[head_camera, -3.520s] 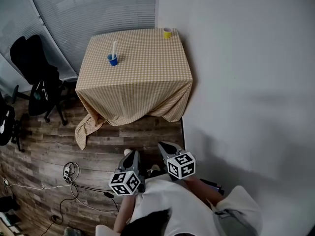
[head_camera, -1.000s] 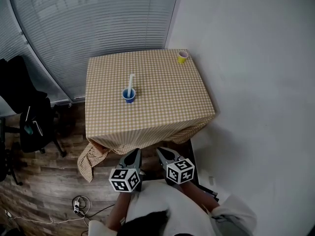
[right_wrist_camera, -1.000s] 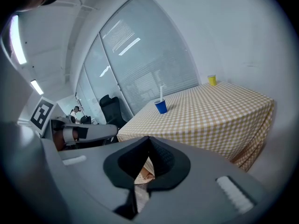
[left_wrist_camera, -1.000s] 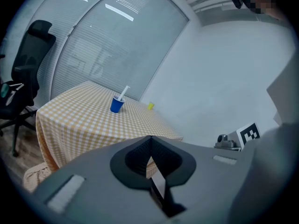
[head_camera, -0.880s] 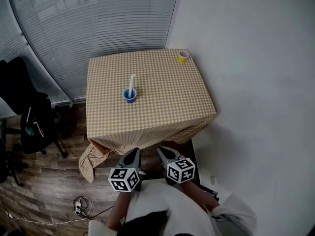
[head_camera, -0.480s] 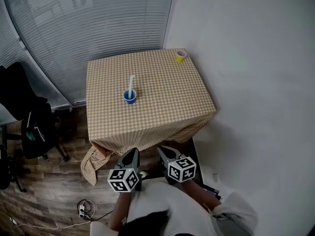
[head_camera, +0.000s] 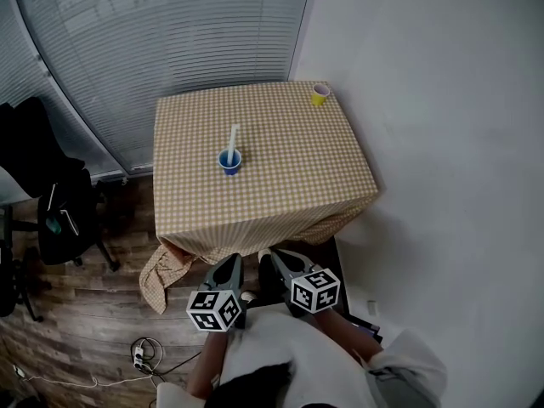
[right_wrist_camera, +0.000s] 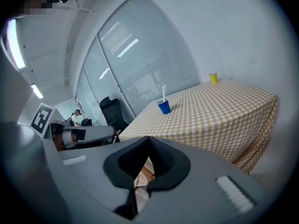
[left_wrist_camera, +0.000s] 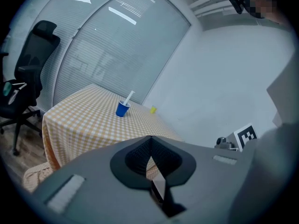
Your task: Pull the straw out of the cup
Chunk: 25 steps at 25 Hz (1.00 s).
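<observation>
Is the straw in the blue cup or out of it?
In: the white straw rises, slightly tilted, from inside the blue cup.

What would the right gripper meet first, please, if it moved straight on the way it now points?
Probably the draped near side of the yellow checked tablecloth, since the right gripper aims slightly downward; the blue cup sits higher and farther back. Depth is uncertain.

White straw (head_camera: 232, 143) stands tilted inside the small blue cup (head_camera: 229, 161), upright near the tabletop (head_camera: 280, 185) centre.
</observation>
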Each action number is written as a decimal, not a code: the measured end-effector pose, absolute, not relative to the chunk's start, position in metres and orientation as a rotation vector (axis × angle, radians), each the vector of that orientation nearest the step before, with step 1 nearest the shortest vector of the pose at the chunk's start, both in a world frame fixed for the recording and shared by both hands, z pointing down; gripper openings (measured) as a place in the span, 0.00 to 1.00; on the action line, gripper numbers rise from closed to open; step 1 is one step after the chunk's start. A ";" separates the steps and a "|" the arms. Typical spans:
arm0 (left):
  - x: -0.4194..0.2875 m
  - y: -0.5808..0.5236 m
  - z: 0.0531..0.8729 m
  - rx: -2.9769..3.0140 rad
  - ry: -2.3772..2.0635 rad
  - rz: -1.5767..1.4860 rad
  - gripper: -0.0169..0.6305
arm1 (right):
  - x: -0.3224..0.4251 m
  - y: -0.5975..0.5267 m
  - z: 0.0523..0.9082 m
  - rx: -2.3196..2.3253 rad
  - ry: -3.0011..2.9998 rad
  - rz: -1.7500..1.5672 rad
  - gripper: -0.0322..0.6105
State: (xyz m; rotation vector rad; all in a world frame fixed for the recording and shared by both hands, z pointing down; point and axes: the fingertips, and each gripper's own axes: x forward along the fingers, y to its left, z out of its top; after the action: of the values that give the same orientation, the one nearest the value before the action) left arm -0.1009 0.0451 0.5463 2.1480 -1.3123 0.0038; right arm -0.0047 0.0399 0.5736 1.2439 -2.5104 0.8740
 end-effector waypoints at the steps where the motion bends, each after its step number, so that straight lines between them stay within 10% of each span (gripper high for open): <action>1: -0.102 0.044 0.546 2.145 -1.321 0.004 0.05 | -0.006 0.037 0.573 1.235 -2.514 0.875 0.06; 25: -0.107 -0.033 0.550 2.116 -1.341 -0.003 0.05 | -0.011 -0.049 0.573 1.189 -2.517 0.890 0.06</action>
State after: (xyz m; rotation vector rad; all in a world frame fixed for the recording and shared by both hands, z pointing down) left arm -0.1065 -0.0334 0.5499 2.1156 -1.3411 -0.0027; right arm -0.0107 -0.0490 0.5728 1.1885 -2.5174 0.8898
